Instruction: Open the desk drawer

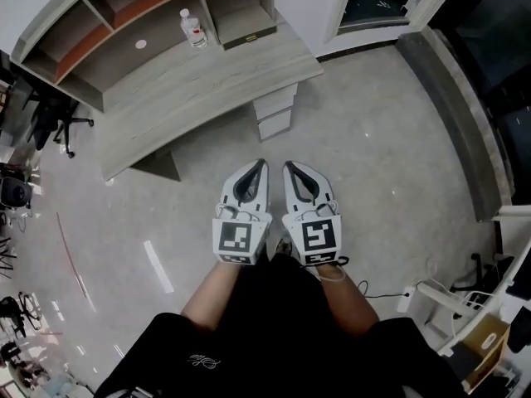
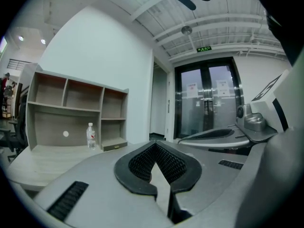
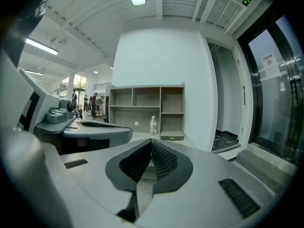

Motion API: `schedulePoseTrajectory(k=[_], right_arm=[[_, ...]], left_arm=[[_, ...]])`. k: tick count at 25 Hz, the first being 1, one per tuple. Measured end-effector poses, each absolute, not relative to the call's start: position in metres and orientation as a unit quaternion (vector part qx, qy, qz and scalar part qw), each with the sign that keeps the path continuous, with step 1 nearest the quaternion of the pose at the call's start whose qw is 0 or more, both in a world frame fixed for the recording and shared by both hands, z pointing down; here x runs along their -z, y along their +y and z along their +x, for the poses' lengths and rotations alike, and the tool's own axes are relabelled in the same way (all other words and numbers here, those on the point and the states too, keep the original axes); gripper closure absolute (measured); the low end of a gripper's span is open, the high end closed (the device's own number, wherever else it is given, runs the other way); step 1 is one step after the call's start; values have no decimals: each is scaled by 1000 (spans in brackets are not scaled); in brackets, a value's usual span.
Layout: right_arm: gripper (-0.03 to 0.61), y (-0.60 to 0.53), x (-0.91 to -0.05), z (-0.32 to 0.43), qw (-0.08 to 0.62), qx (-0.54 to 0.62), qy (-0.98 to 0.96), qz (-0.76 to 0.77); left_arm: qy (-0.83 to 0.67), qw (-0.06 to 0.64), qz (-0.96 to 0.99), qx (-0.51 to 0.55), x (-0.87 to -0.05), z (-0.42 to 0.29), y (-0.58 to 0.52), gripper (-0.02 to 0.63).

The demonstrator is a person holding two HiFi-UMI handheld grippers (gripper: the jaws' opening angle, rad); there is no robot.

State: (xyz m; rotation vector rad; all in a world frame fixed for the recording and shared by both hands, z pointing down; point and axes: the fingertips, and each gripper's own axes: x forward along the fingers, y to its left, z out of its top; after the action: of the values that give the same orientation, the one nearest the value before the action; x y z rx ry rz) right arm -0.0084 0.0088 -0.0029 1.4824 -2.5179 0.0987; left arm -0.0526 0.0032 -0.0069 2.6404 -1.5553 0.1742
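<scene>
A pale wood-grain desk (image 1: 199, 89) stands ahead, with a white drawer unit (image 1: 275, 113) under its right end; the drawers look closed. My left gripper (image 1: 262, 163) and right gripper (image 1: 287, 166) are held side by side above the floor, well short of the drawers. Both are shut with nothing between the jaws. In the left gripper view the shut left gripper (image 2: 156, 143) points toward the desk (image 2: 33, 160). From the right gripper view, the shut right gripper (image 3: 151, 140) faces the shelf unit (image 3: 147, 109).
A shelf unit (image 1: 141, 15) sits on the desk's far side, with a clear water bottle (image 1: 193, 28) in front of it. Glass double doors (image 2: 206, 101) lie to the right. Office chairs (image 1: 50, 118) stand at the left, a white frame and cardboard box (image 1: 485, 338) at lower right.
</scene>
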Motion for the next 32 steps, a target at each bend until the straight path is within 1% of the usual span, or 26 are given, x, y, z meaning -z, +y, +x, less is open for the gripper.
schedulePoseTrajectory(k=[8,15,19,25,32], right_arm=[[572,-67,-39,-24,119,-63,-855,502],[572,-105,-105,-22,127,-78,-850,505],[572,-128,-147,-17,129,-80,-847,509],[572,-162,-204,-14,117,-83,-842,519],[572,-198,-280,-16,120,-78,-836,529]], left_arm=[[-496,36,865,-72,-36,-66,-66,607],[-473,29,876,-93,-106,-65,-97,607],[-462,16,883,-84,-140,-57,-120,607],[-460,8,883,-94,-206,-60,-154,609],[-479,-23,874,-77,-278,-63,-195,609]])
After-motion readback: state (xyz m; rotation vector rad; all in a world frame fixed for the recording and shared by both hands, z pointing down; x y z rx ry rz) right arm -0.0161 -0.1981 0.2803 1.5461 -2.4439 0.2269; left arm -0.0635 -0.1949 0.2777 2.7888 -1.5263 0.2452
